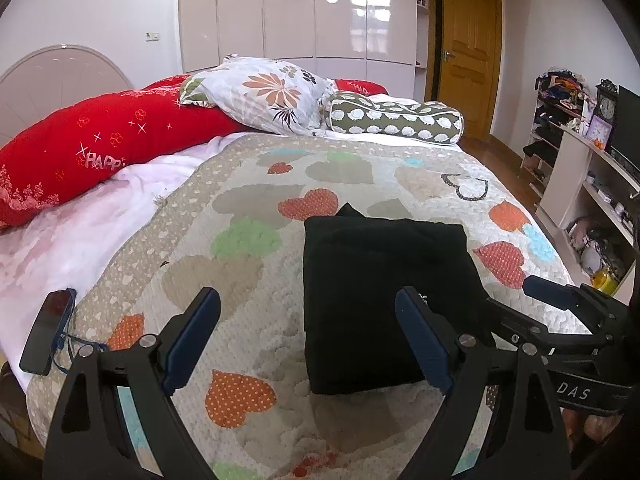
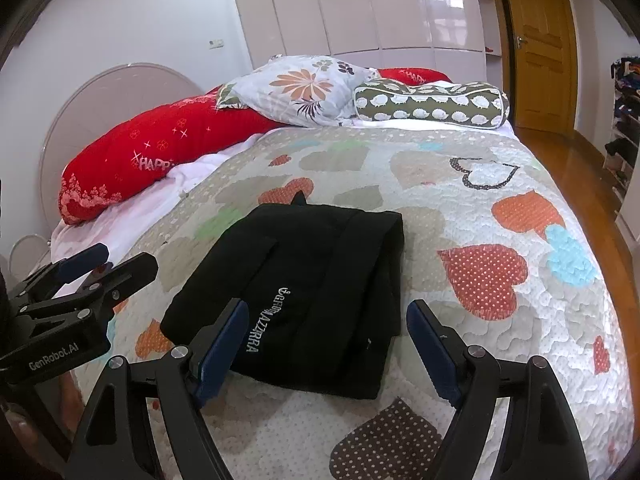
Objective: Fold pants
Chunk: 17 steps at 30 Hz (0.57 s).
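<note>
The black pants [image 1: 372,292] lie folded into a compact rectangle on the heart-patterned quilt [image 1: 248,208]. In the right wrist view the pants [image 2: 312,280] show white lettering on top. My left gripper [image 1: 308,312] is open and empty, just above the quilt at the pants' near left edge. My right gripper [image 2: 328,324] is open and empty, above the pants' near edge. The right gripper also shows at the right of the left wrist view [image 1: 560,300]. The left gripper shows at the left of the right wrist view [image 2: 100,264].
A red bolster [image 1: 100,140], a floral pillow [image 1: 264,96] and a green patterned bolster [image 1: 396,118] lie at the head of the bed. A phone [image 1: 46,332] lies on the white sheet at the left. Shelves [image 1: 580,184] and a wooden door [image 1: 468,52] stand to the right.
</note>
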### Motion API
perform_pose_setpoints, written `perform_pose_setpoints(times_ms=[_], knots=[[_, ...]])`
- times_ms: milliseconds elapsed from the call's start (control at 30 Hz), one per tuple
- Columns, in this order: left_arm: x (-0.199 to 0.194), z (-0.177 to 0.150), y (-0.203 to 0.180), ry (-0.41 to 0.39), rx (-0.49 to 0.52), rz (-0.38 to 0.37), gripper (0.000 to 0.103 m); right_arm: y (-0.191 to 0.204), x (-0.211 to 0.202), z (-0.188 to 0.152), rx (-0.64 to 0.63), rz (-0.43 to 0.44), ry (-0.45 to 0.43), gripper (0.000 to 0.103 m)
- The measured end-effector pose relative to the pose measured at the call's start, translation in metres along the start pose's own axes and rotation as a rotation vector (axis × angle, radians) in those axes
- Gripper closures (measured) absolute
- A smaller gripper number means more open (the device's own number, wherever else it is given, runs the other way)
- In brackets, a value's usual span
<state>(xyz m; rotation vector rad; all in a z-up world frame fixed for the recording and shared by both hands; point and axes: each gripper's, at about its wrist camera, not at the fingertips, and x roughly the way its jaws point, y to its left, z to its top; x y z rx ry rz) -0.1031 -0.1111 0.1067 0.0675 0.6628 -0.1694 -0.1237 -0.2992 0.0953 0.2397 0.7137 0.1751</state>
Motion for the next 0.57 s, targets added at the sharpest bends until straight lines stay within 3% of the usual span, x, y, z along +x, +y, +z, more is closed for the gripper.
perform_pose_setpoints(times_ms=[567], knots=[[-0.0062, -0.0086, 0.0049, 0.01, -0.03, -0.013, 0.013, -0.0016, -0.0036, -0.0087, -0.002, 0.002, 0.017, 0.02]])
